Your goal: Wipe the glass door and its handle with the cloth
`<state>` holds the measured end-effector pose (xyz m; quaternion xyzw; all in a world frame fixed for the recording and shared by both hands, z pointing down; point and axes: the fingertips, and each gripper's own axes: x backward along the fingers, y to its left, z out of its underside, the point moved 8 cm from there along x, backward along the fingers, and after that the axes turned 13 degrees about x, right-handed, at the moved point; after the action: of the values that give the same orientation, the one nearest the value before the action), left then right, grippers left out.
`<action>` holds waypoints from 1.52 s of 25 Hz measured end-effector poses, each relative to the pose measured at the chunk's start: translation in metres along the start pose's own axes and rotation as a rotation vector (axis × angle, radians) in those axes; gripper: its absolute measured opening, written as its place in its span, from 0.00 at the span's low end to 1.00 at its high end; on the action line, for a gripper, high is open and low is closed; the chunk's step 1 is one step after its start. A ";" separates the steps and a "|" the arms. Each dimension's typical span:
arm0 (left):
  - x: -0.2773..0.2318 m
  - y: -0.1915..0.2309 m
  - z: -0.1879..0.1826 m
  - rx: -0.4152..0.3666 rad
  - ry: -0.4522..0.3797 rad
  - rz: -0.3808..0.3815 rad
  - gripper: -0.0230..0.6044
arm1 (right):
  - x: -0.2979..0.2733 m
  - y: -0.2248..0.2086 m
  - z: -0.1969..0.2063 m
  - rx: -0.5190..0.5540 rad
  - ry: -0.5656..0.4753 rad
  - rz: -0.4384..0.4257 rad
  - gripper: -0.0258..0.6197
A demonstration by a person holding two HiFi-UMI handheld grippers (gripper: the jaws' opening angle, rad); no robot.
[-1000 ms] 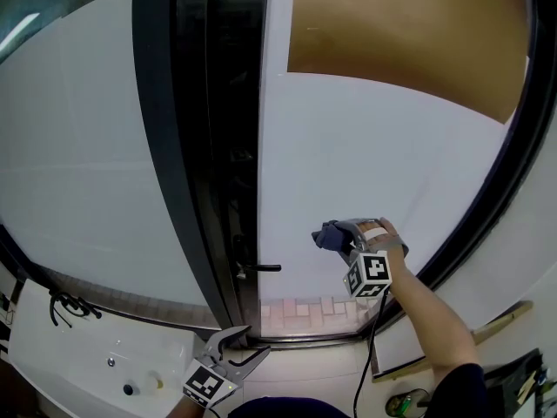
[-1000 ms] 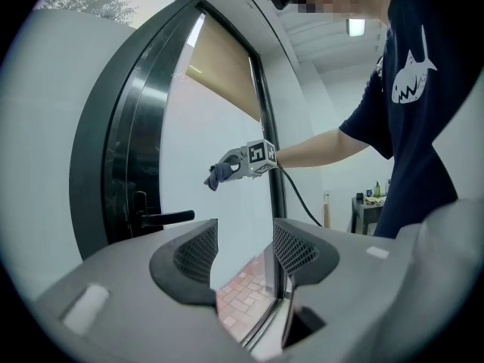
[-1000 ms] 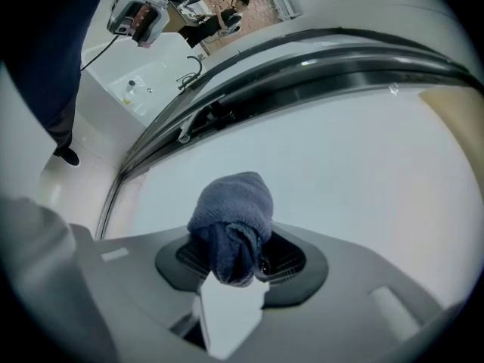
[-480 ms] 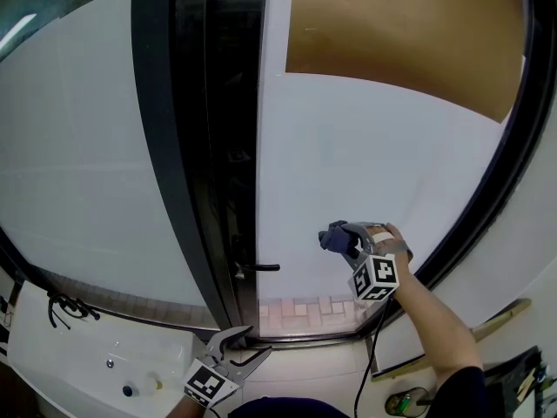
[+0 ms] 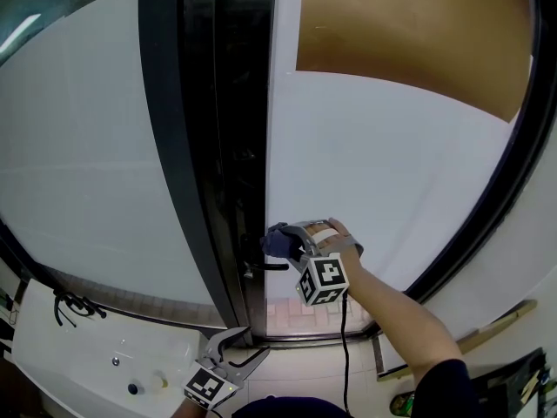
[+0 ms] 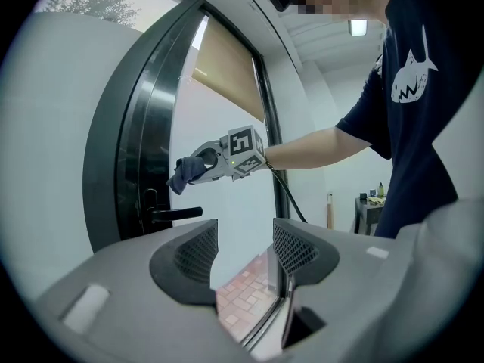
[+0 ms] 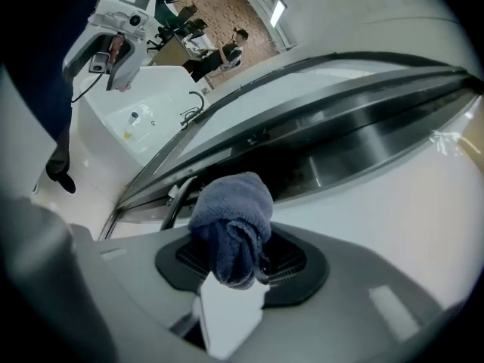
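Observation:
The frosted glass door (image 5: 374, 155) stands in a black frame (image 5: 222, 146), with a black lever handle (image 5: 266, 266) low at its left edge. My right gripper (image 5: 287, 244) is shut on a bunched blue cloth (image 5: 278, 239) (image 7: 231, 221) and holds it just above the handle (image 6: 170, 214), close to the glass. From the left gripper view the cloth (image 6: 185, 174) hangs over the lever. My left gripper (image 5: 237, 348) is low near the floor, open and with nothing between its jaws (image 6: 238, 252).
A tan blind (image 5: 409, 33) covers the door's upper part. A white counter with a sink (image 5: 96, 368) lies at the lower left. Brick paving (image 5: 300, 307) shows through the door's clear bottom strip. A wooden stick (image 5: 492, 325) leans at the lower right.
My right gripper has carried the cloth leftward across the glass, from mid-pane to just above the handle. The left gripper has stayed low.

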<state>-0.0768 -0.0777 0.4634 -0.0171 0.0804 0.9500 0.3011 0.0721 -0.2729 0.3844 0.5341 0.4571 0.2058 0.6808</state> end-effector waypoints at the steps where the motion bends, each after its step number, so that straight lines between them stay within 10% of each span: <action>1: 0.002 0.002 0.003 -0.001 0.005 -0.007 0.39 | -0.007 0.000 -0.003 0.004 -0.001 -0.009 0.29; 38: -0.009 -0.008 -0.002 -0.011 0.005 0.054 0.39 | 0.088 0.058 0.161 -0.139 0.408 -0.036 0.29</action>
<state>-0.0648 -0.0767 0.4607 -0.0190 0.0763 0.9582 0.2751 0.2634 -0.2721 0.4043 0.4249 0.5797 0.3282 0.6129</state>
